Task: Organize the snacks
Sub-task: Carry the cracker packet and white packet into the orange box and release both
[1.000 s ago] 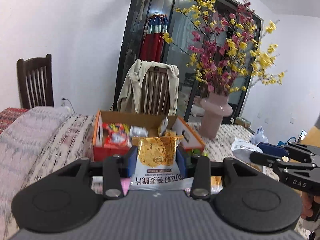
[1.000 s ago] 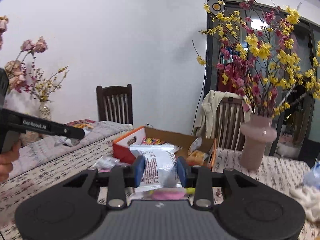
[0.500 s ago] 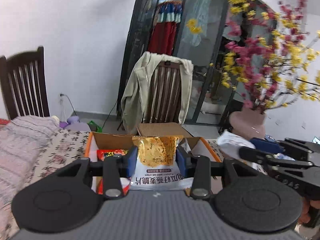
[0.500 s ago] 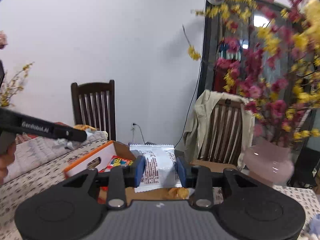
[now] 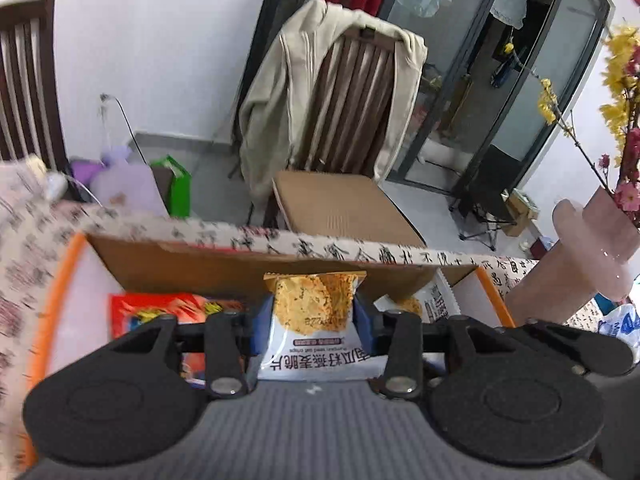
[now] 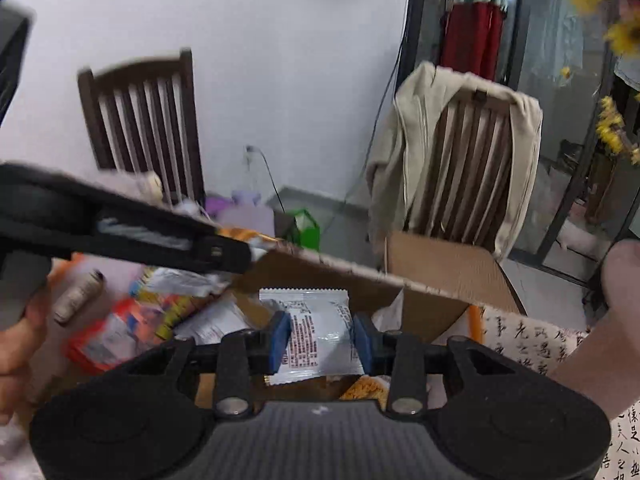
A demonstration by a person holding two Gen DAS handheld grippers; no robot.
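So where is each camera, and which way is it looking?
Left wrist: sits on the left gripper, looking down its fingers at the oat crisp packet over the cardboard box; no body shows.
Right wrist: sits on the right gripper, looking at the silver packet over the same box; a hand shows at the left edge.
Both share the box and the chair with the beige jacket.

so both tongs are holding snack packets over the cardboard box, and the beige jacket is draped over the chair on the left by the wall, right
Nearly. The beige jacket is draped over the other chair, the one by the glass doors beyond the cardboard box, as the right wrist view shows; the wall-side chair is bare. The left tongs do hold the yellow crisp packet and the right tongs the silver packet over the box.
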